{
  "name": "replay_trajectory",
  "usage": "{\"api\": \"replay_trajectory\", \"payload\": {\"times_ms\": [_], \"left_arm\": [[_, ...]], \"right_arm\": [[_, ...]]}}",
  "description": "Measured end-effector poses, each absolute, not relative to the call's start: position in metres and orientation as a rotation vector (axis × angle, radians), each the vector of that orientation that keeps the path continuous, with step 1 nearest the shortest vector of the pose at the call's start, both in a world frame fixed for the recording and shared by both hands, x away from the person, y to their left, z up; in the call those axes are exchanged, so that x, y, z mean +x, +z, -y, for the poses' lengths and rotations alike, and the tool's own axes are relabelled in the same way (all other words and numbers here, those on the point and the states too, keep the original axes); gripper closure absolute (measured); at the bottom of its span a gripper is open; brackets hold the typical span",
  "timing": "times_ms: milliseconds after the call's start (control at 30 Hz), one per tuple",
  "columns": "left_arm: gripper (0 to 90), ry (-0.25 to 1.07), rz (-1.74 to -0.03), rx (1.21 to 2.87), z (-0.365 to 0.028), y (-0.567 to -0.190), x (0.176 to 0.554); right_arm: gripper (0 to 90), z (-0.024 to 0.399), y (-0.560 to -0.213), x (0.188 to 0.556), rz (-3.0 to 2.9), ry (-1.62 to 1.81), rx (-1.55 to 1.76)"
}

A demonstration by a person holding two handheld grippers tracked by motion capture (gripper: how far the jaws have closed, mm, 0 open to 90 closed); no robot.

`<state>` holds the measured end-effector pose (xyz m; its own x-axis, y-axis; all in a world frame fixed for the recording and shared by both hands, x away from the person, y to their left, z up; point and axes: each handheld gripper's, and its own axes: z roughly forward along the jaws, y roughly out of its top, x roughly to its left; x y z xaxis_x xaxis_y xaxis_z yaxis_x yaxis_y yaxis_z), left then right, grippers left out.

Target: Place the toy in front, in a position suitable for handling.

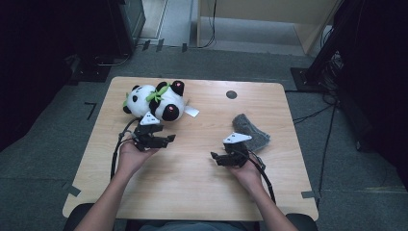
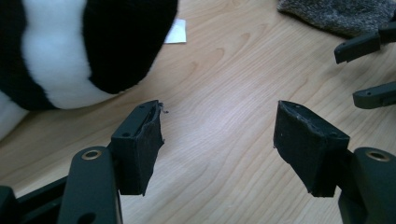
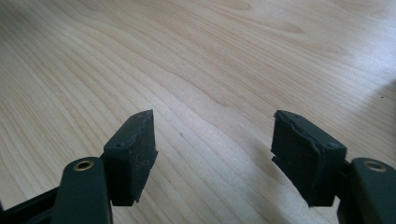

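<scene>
- Left gripper (image 1: pixel 169 139) sits left of center in the high view, held in the person's left hand (image 1: pixel 134 155), just below the panda plush (image 1: pixel 156 101). Its jaws stand partly open with nothing between them, only bare desk (image 1: pixel 202 187) showing in the gap.
- In the left gripper view the panda plush fills the upper left of the frame, close to the left jaw but not touching it.
- Right gripper (image 1: pixel 215 157) is right of center in the high view, jaws also spread apart and empty, pointing toward the left side of the frame.
- The grey knitted sock (image 1: pixel 251 131) lies just up and right of the right gripper, near its grey plate.
- White tag (image 1: pixel 191 111) sticks out of the panda's right side, flat on the desk.
</scene>
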<state>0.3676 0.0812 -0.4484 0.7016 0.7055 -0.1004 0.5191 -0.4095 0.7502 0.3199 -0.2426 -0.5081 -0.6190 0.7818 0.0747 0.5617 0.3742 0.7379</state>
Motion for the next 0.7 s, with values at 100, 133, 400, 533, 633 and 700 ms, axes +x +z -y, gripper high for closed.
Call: {"api": "replay_trajectory", "payload": {"times_ms": [100, 133, 400, 533, 633, 700], "left_arm": [[33.8, 0.328, -0.932, 2.092, -0.088, -0.441, 0.372], [33.9, 0.339, -0.933, 2.091, -0.091, -0.438, 0.373], [35.3, 0.362, -0.947, 2.095, -0.1, -0.431, 0.388], [35.4, 0.336, -0.97, 2.098, -0.102, -0.43, 0.397], [35.9, 0.35, -0.977, 2.079, -0.105, -0.426, 0.405], [36.2, 0.351, -0.98, 2.073, -0.108, -0.424, 0.411]], "right_arm": [[31.7, 0.242, -0.51, 0.319, -2.353, 1.078, 1.177], [31.9, 0.241, -0.51, 0.318, -2.347, 1.078, 1.183], [32.8, 0.24, -0.514, 0.318, -2.363, 1.049, 1.178], [32.9, 0.239, -0.517, 0.318, -2.368, 1.031, 1.171], [33.0, 0.239, -0.517, 0.318, -2.367, 1.027, 1.159], [32.8, 0.239, -0.517, 0.317, -2.364, 1.019, 1.148]]}}
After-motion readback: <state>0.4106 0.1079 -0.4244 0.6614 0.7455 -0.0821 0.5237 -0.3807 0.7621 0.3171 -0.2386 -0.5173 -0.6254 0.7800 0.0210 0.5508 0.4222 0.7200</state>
